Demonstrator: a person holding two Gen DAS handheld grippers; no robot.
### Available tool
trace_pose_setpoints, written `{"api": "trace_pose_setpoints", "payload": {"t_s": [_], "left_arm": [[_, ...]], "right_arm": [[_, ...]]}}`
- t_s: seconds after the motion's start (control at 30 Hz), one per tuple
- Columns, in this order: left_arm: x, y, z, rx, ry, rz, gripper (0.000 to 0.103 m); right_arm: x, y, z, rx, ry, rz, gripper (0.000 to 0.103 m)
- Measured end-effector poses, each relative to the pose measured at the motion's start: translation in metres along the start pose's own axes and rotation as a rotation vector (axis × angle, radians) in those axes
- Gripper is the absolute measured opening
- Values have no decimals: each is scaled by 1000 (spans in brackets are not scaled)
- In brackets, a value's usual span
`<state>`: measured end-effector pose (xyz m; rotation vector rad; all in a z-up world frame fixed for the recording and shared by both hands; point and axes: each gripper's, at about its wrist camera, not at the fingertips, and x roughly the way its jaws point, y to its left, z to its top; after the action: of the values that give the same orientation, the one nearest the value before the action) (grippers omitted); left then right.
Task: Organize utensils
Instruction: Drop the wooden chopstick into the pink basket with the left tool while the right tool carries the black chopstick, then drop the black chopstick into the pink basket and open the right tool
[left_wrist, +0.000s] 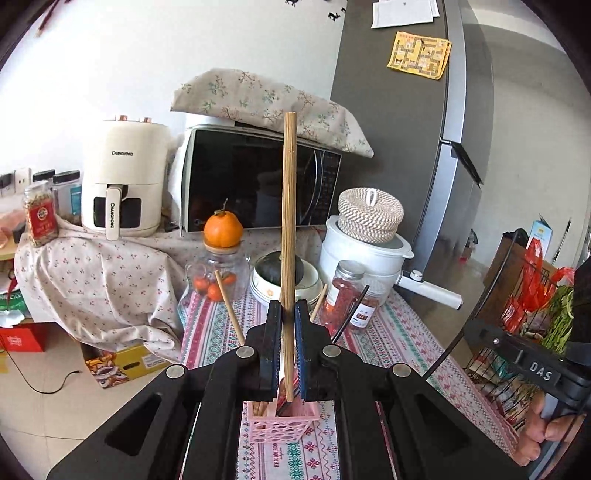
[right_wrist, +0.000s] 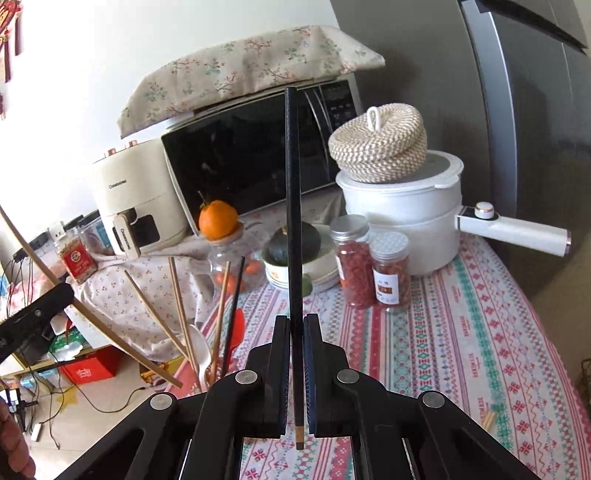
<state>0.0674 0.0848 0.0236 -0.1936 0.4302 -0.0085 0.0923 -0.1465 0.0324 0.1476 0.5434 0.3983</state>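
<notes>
My left gripper (left_wrist: 287, 308) is shut on a wooden chopstick (left_wrist: 289, 206) that stands upright, its lower end just above a pink perforated utensil basket (left_wrist: 282, 424) on the patterned tablecloth. Other chopsticks lean out of the basket behind my fingers. My right gripper (right_wrist: 296, 321) is shut on a black chopstick (right_wrist: 293, 206), held upright over the tablecloth. In the right wrist view the left gripper (right_wrist: 35, 314) shows at the left with its wooden chopstick (right_wrist: 110, 334), beside several wooden chopsticks (right_wrist: 177, 306), a black one and a white spoon (right_wrist: 201, 350) standing in the holder.
At the back stand a glass jar (left_wrist: 218, 273) topped by an orange (left_wrist: 222, 229), a bowl holding a dark squash (left_wrist: 277, 271), two red-filled jars (right_wrist: 371, 269), a white pot with woven lid (right_wrist: 402, 206), a microwave (left_wrist: 258, 181) and an air fryer (left_wrist: 123, 184). A wire rack (left_wrist: 517, 317) stands right.
</notes>
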Motion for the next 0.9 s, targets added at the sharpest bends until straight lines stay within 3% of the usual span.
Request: {"api": "trace_pose_setpoints", "payload": {"t_s": [0.3, 0.4, 0.47, 0.53, 0.6, 0.73, 0.9], "left_arm": [[43, 8, -16, -16, 108, 37, 7], [58, 9, -22, -24, 192, 6, 11], [66, 11, -27, -36, 264, -7, 32], [66, 13, -31, -40, 286, 1, 78], [61, 17, -33, -50, 286, 14, 84], [53, 29, -37, -87, 324, 5, 89], [46, 41, -47, -64, 370, 35, 91]], "right_arm": [[5, 27, 3, -24, -16, 50, 5], [8, 33, 4, -24, -15, 61, 5], [10, 36, 4, -23, -16, 66, 5], [12, 38, 4, -21, -16, 70, 5], [15, 40, 5, -18, -19, 74, 5], [20, 42, 7, -3, -27, 79, 5], [30, 47, 9, 12, -33, 89, 5]]}}
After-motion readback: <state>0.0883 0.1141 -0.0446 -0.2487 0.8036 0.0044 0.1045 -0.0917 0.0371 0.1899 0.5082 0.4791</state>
